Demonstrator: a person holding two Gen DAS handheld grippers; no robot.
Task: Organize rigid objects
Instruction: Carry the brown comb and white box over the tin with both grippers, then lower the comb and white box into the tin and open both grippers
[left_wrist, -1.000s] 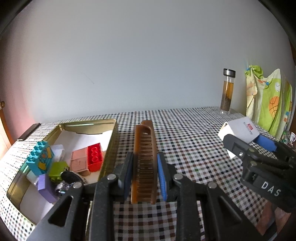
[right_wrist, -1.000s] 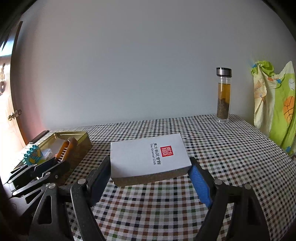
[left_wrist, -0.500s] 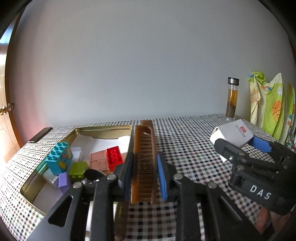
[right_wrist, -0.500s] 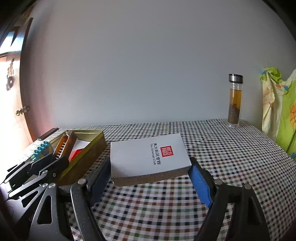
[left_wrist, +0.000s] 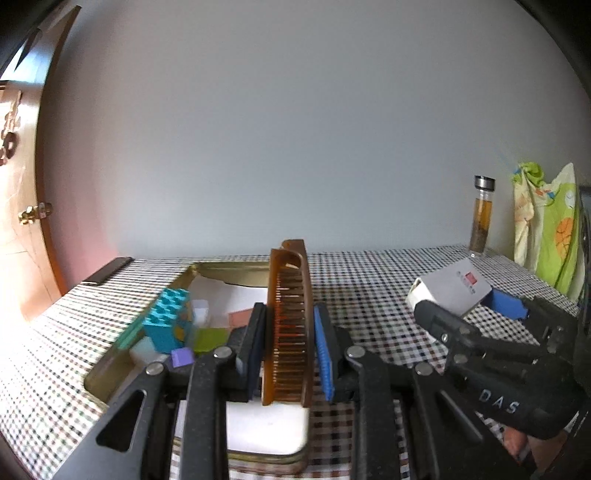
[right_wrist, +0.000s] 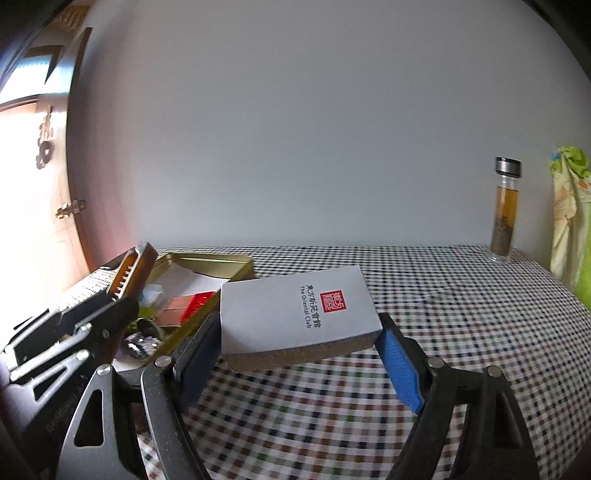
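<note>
left wrist | left gripper (left_wrist: 290, 347) pinches comb (left_wrist: 289, 325) | right gripper (right_wrist: 299, 354) clamps box (right_wrist: 295, 310) | tin (left_wrist: 229, 267) below

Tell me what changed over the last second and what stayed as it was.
The left gripper carried the comb leftward, from beside the gold tin to above its open inside. The right gripper brought the white box closer to the tin. Nothing was taken hold of or let go: both grips stayed clamped, and the blocks in the tin and the bottle did not move.

Glossy amber plastic comb (left_wrist: 288, 325), brassy metal tin (right_wrist: 236, 264), matt paper box (right_wrist: 295, 310)
</note>
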